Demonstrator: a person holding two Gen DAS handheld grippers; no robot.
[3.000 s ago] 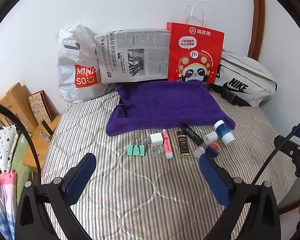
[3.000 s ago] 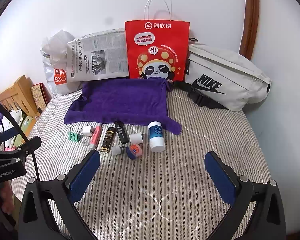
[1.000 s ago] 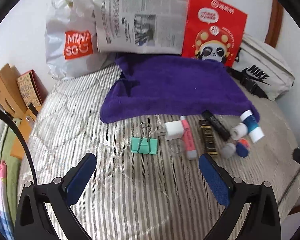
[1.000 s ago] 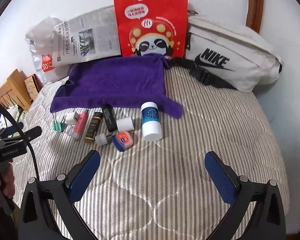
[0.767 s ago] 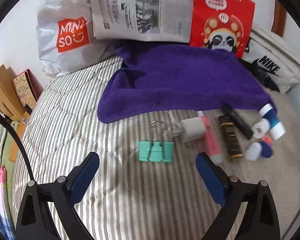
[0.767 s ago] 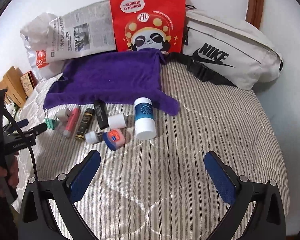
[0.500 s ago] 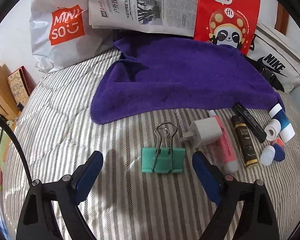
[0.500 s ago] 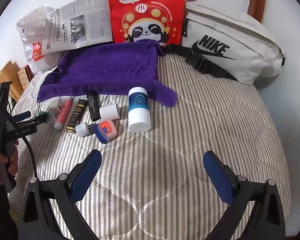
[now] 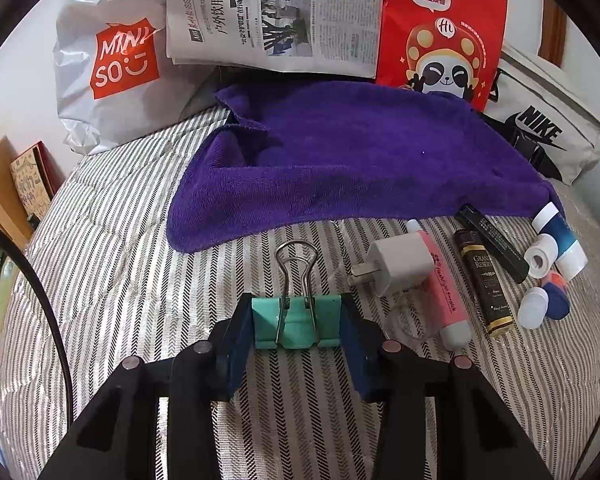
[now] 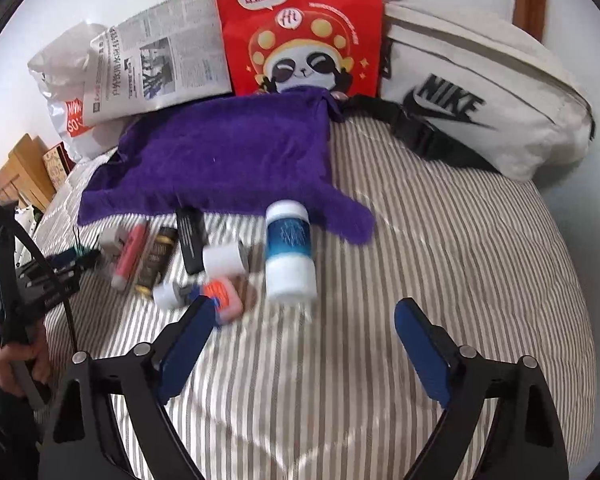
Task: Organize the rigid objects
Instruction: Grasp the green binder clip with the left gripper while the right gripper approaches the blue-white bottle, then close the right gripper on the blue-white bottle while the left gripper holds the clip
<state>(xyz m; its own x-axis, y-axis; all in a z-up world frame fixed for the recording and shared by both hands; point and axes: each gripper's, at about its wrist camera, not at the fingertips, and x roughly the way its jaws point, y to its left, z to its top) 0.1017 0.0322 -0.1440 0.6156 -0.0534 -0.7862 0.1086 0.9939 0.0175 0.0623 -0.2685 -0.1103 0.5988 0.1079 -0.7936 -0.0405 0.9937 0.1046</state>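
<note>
A teal binder clip [image 9: 296, 322] lies on the striped bed, and my left gripper [image 9: 296, 326] is shut on it, one pad on each side. To its right lie a white charger plug [image 9: 396, 266], a pink highlighter [image 9: 440, 284], a dark gold-lettered tube [image 9: 488, 284], a black tube [image 9: 492, 242] and small white and blue containers [image 9: 544, 300]. My right gripper [image 10: 300, 328] is open and empty, just in front of the blue-and-white bottle [image 10: 289, 249] and an orange-blue tin [image 10: 220, 296]. A purple towel [image 9: 352, 160] lies behind the row.
A Miniso bag [image 9: 116, 64], a newspaper [image 9: 276, 16], a red panda bag [image 9: 440, 32] and a white Nike pouch [image 10: 480, 108] stand along the wall. Wooden furniture [image 9: 0, 192] is at the bed's left edge. The left gripper also shows in the right wrist view [image 10: 60, 268].
My left gripper moved forward and down to the binder clip and closed on it. My right gripper moved closer to the blue-and-white bottle and stayed open.
</note>
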